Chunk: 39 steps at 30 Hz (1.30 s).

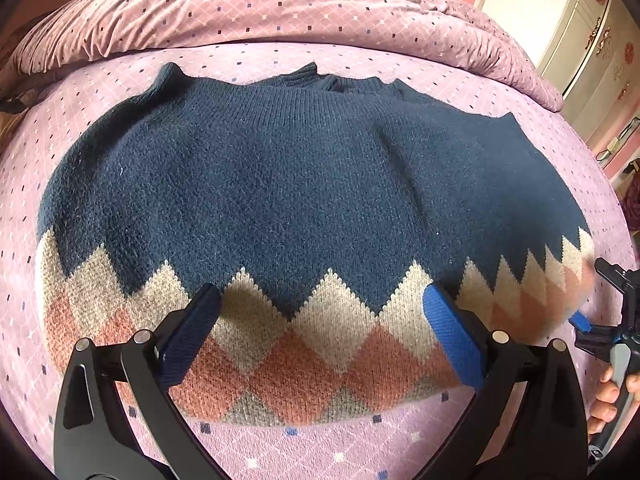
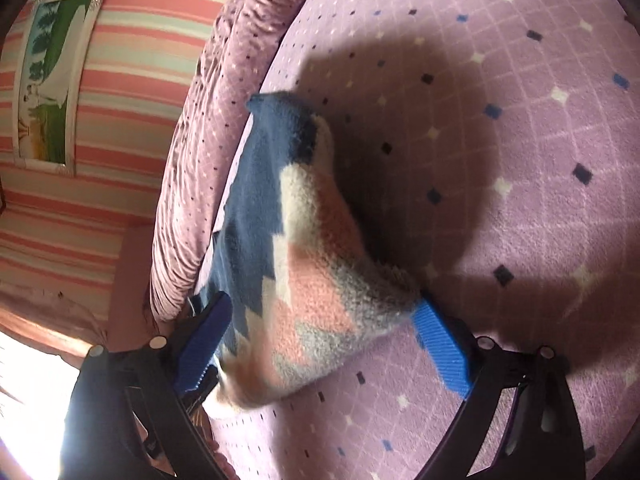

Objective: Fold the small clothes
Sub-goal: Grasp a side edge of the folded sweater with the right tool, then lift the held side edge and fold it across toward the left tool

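— Desk: What does your left wrist camera show of the garment?

— Caption: A small knitted sweater (image 1: 304, 208) lies spread flat on the pink bedspread (image 1: 360, 452) with its diamond grid and dark dots. The body is navy; a zigzag border gives way to a band of beige and rust diamonds along the hem, which faces you. The ribbed collar sits at the far edge, near the bunched quilt (image 1: 248, 4).

— Desk: And your left gripper?

— Caption: Your left gripper (image 1: 322, 324) points steeply down over the hem band, its blue pads spread wide, one each side of the middle diamonds. Nothing is pinched between them; whether the tips touch the wool, you cannot tell.

— Desk: The right side?

— Caption: Your right gripper (image 2: 324, 312) is rolled onto its side at the sweater's hem corner (image 2: 320, 304). That corner, blurred, humps up between the two blue pads, which stand well apart, the lower one against the bedspread. The pads do not press it. From the left camera, your right hand (image 1: 612, 396) shows at the frame's edge, fingers wrapped round the grey handle.

— Desk: Background?

— Caption: A striped wall (image 2: 120, 40) with a framed picture (image 2: 52, 76).
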{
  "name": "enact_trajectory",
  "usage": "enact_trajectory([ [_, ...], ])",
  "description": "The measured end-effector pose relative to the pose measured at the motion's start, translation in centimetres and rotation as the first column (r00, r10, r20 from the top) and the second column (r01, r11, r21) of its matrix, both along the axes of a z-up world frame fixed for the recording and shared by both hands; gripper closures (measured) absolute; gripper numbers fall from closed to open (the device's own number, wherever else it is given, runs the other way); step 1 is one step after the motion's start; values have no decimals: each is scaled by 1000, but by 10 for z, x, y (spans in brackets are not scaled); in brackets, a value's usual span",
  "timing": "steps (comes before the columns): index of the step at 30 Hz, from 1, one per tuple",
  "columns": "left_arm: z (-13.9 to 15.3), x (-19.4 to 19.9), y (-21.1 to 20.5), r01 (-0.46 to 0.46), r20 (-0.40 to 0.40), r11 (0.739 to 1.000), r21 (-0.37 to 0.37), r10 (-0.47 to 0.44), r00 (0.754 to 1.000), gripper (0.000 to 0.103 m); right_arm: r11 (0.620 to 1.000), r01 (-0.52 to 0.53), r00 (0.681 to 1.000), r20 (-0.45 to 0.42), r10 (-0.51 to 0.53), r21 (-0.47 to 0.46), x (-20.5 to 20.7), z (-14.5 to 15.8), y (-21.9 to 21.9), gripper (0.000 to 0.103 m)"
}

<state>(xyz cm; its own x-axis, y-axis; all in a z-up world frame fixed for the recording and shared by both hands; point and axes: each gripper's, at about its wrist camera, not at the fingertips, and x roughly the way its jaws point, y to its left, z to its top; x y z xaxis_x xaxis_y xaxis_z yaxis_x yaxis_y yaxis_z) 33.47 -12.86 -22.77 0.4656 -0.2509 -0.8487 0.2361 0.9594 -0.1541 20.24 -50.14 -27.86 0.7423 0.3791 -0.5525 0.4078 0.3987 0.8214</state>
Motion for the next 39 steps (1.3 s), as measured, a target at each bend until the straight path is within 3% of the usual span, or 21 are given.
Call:
enact_trajectory([
  [5,0,-1,2,-6,-6,1000,-8,6,1000,3,999,39,999,33,-38,-3,4,1,-2,10],
  [11,0,0,2,-8,-10,1000,-9,7,1000,3,990,-13,999,-48,6,-138,36,10,10,11],
  [12,-1,1,1,-9,-12,1000,-6,9,1000,3,987,-14,998,-65,4,-159,38,11,11,20],
  [13,-2,1,1,-11,-13,1000,-3,11,1000,3,981,-8,996,-88,-9,-193,40,12,12,39],
  [17,-4,2,-6,-15,-15,999,29,15,1000,3,980,41,995,-78,-58,-195,32,11,8,55],
  [19,-8,5,-13,-12,-29,997,70,14,999,3,969,42,995,-72,-62,-242,30,17,12,61],
  [26,-14,5,-23,-39,-23,989,141,43,999,3,839,21,993,-89,-83,-544,36,55,51,70],
  [30,-17,2,-32,-67,-7,977,204,70,998,3,771,16,994,-70,-78,-637,37,69,68,71],
  [32,-16,1,-33,-84,-10,974,211,88,996,3,755,-1,995,-79,-67,-655,39,72,71,71],
  [36,-6,-8,-34,-105,10,987,125,105,994,11,769,-17,996,-81,-45,-639,37,73,63,71],
  [39,-3,-15,-44,-62,-2,998,7,62,998,3,770,-30,997,-76,-24,-637,36,75,62,71],
])
